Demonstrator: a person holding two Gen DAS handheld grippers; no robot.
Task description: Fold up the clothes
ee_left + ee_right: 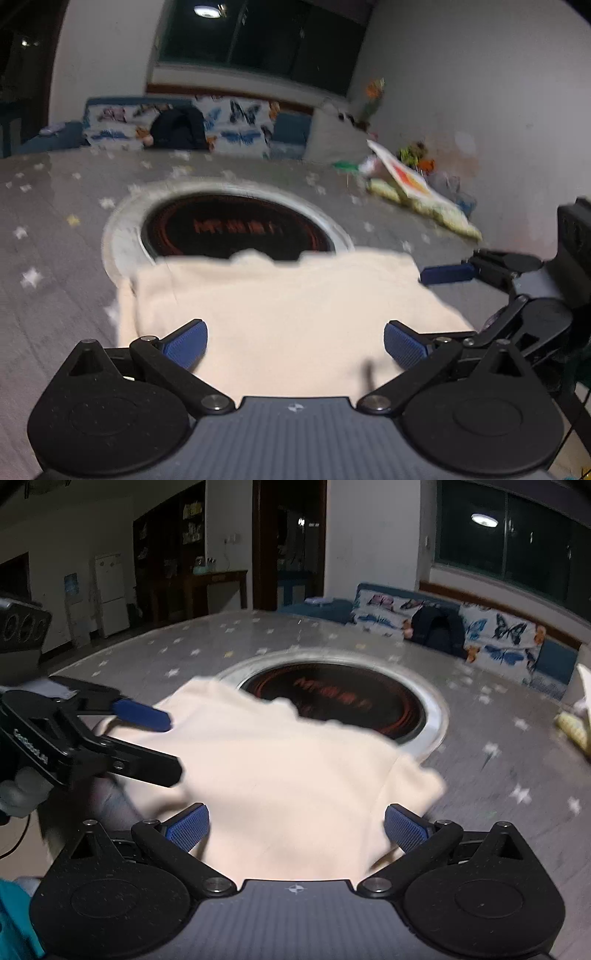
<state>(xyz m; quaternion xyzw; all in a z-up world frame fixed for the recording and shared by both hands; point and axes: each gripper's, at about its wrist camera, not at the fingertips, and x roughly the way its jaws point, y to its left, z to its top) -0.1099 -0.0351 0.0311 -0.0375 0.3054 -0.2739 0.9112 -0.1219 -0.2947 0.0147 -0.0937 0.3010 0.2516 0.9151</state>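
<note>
A cream garment (288, 317) lies folded on the grey star-patterned table (55, 221), its far edge over the round black cooktop (236, 227). My left gripper (295, 345) hangs open just above the cloth's near edge, blue pads spread wide with nothing between them. In the right wrist view the same cream garment (280, 775) spreads ahead, and my right gripper (297, 827) is open over its near edge. The left gripper (144, 734) shows at the left of that view; the right gripper (480, 280) shows at the right edge of the left wrist view. Both views are motion-blurred.
The cooktop (332, 698) has a pale metal ring (437, 716) set into the table. A stack of yellow-green cloth and a printed sheet (417, 192) lies at the table's right. A butterfly-print sofa (221, 125) with a dark bag (181, 129) stands behind.
</note>
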